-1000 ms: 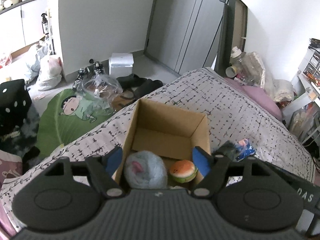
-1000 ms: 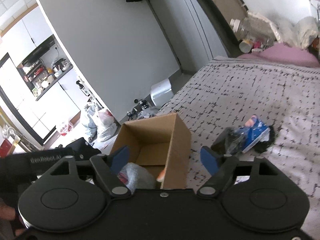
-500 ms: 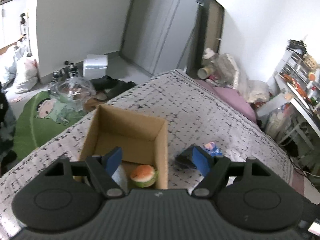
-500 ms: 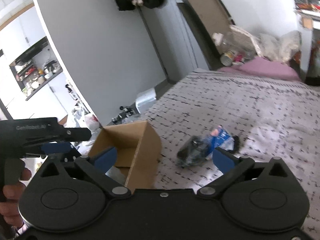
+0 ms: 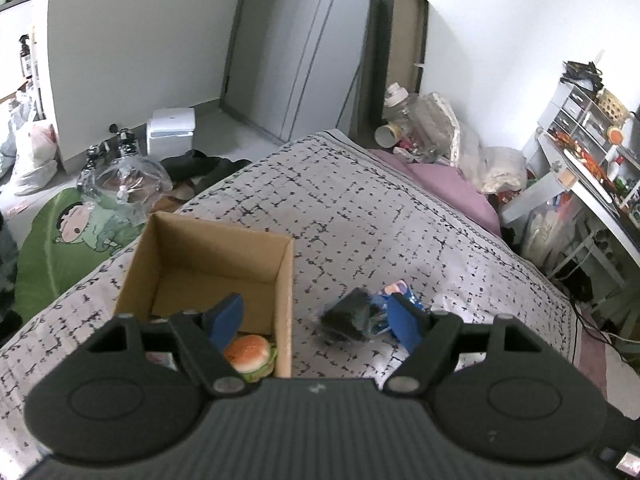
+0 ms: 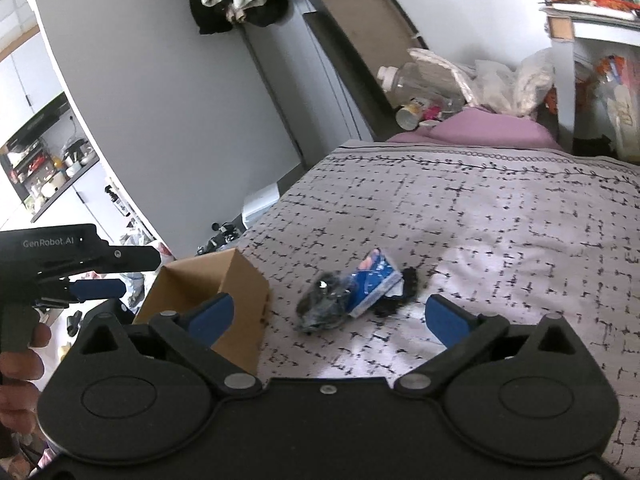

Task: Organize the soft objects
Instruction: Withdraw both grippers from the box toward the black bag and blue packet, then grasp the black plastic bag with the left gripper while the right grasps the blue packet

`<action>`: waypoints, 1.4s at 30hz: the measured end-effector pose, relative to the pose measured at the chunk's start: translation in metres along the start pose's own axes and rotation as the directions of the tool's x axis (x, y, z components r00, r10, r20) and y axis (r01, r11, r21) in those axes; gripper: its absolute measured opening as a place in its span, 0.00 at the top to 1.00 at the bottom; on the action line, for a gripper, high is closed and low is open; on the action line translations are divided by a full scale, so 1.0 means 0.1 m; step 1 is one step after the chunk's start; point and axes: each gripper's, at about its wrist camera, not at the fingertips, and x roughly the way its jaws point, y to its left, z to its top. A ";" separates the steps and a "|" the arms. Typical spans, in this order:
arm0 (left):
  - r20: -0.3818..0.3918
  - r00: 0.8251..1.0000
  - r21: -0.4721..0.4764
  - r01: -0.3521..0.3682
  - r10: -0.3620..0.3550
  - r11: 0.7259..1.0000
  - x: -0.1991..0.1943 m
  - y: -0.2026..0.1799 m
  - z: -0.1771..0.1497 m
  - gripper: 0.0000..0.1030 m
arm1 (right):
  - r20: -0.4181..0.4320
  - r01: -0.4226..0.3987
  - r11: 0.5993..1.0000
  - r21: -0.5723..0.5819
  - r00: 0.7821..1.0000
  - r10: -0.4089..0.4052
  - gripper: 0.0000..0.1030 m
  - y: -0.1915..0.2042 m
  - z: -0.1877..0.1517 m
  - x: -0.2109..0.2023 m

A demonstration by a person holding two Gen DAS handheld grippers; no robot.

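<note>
The left gripper (image 5: 316, 318) has been swung right, off the cardboard box (image 5: 208, 268); both are held spread, empty. The right gripper (image 6: 328, 316) is levelled at the dark bundle (image 6: 352, 294), possibly bagged, on the bedspread (image 6: 500, 232).

We see the burger toy (image 5: 250, 354) half hidden behind the left hand-held gripper (image 5: 316, 316); the dark bundle's (image 6: 324, 304) contents stay unclear.

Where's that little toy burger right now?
The toy burger lies inside the cardboard box, in its near right corner, seen low in the left wrist view just behind the left gripper.
</note>
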 end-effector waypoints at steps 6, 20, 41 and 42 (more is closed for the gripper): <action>-0.022 1.000 0.047 0.016 -0.015 0.999 0.14 -0.19 -0.01 0.25 | -0.001 0.021 1.000 -0.008 1.000 -0.021 0.01 -0.13 -0.05 0.00; -0.086 0.996 0.120 0.039 -0.028 0.992 0.61 -0.53 -0.12 0.28 | -0.050 -0.008 0.997 0.077 0.999 0.012 0.27 -0.42 -0.13 0.23; -0.183 0.982 0.193 -0.011 0.047 0.981 1.45 -0.71 -0.25 0.28 | -0.140 -0.019 0.967 0.255 0.989 0.056 0.48 -0.82 -0.11 0.85; -0.187 0.981 0.199 -0.015 0.054 0.980 1.49 -0.72 -0.26 0.28 | -0.139 -0.020 0.965 0.260 0.989 0.058 0.48 -0.83 -0.11 0.88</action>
